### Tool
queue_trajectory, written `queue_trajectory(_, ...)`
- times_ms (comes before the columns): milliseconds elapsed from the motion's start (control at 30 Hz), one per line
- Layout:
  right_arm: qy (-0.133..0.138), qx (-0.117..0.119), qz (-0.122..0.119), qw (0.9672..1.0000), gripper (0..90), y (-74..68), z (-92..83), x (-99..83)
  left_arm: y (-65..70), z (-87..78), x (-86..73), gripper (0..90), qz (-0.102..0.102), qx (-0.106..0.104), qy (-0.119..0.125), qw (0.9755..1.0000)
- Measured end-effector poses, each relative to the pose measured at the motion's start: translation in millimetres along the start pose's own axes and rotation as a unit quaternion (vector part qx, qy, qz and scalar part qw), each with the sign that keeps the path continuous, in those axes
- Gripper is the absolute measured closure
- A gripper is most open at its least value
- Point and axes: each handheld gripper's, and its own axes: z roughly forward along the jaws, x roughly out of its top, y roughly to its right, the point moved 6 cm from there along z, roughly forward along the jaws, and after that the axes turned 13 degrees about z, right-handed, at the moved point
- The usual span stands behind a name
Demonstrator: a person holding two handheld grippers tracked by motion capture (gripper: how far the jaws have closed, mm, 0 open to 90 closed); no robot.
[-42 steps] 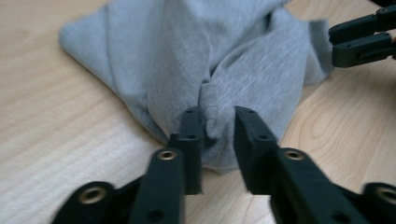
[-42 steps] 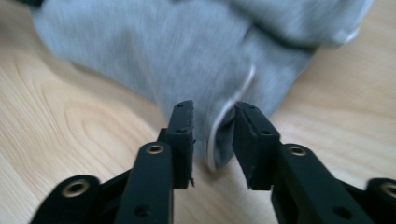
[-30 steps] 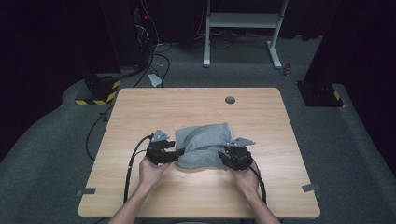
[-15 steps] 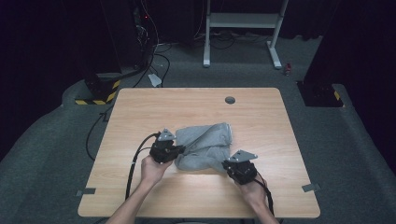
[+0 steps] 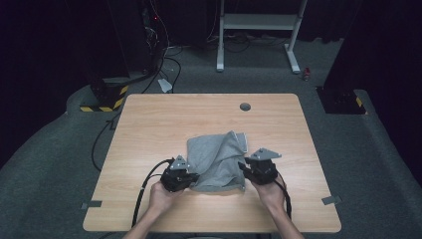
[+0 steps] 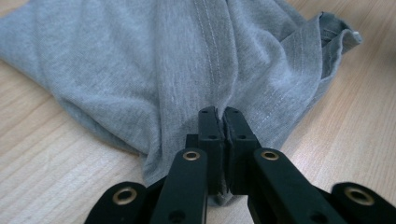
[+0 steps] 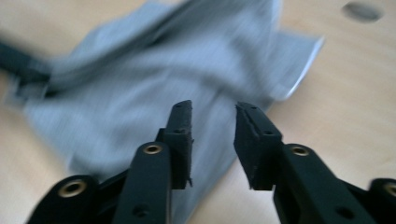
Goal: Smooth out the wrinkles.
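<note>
Grey knit garment [image 5: 217, 162], bunched and partly folded, lies on the near half of the wooden table [image 5: 149, 124], between the two grippers. It looks light, soft and limp, so it will likely sag and drag from any one hold; hems and seams offer the firmest purchase. At its left edge the left gripper [image 6: 219, 114] has its jaws pressed together on a fold beside a stitched seam. At its right edge the right gripper [image 7: 212, 112] hangs just above the cloth, its jaws having just been opening, with nothing between them. Which kind of garment it is stays unclear, since the folds hide its shape, and the right gripper view is blurred.
</note>
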Motion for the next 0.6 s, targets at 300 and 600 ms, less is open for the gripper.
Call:
queue_trajectory(300,-0.001,-0.023,0.042,0.9989,54.5,9.2,32.2,52.0,1.6,4.5,-3.4,86.7,-0.007,-0.007,0.001,1.0000)
queue_trajectory(600,-0.029,0.014,0.052,0.9981,67.9,8.1,55.1,56.6,4.1,4.5,-9.4,86.9,-0.004,-0.016,-0.005,0.9999)
